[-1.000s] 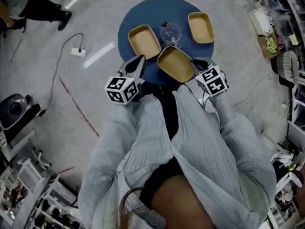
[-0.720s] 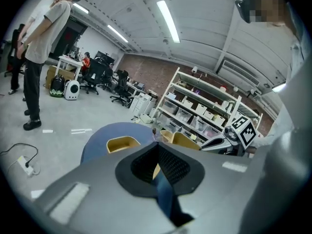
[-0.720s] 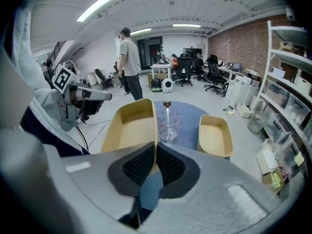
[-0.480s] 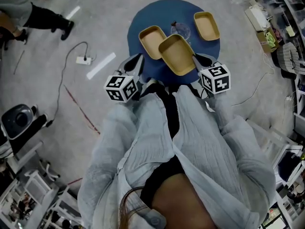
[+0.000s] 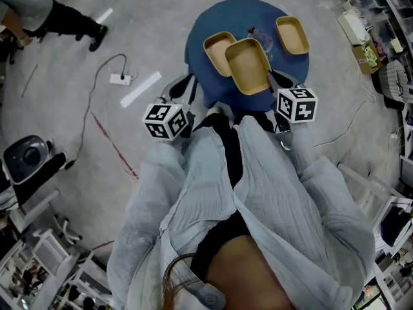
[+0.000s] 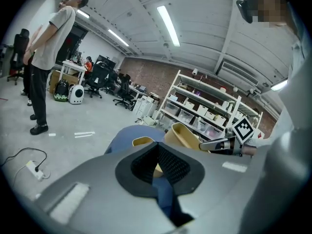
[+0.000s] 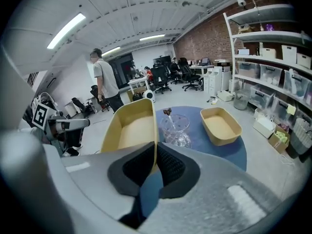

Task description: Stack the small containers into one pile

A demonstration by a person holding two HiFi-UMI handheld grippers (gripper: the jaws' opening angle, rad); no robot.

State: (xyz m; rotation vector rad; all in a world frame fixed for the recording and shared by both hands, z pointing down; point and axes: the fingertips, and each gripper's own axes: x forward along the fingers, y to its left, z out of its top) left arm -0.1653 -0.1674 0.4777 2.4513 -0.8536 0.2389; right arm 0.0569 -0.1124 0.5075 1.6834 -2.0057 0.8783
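Shelving racks (image 7: pixel 273 52) lining right side of room. Round blue tabletop (image 5: pixel 197 63) carrying two tan containers, well apart: left container (image 5: pixel 216 44), right container (image 5: pixel 292 34). Bystander (image 5: pixel 39 11) standing on floor beyond. Third container (image 5: pixel 248 66) hanging tilted above tabletop, overlapping left container in head view. Right claw (image 7: pixel 155 152) clamping its near wall. Left claw (image 6: pixel 157 150) closed, gripping nothing, hovering near tabletop's left edge. Clear glass cup (image 7: pixel 175 128) with stick standing between resting containers, just beyond third container. Power strip (image 5: pixel 120 79) lying on floor.

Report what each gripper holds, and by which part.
Right gripper: tan container, jaws pinching its side wall. Left gripper: nothing, jaws together.
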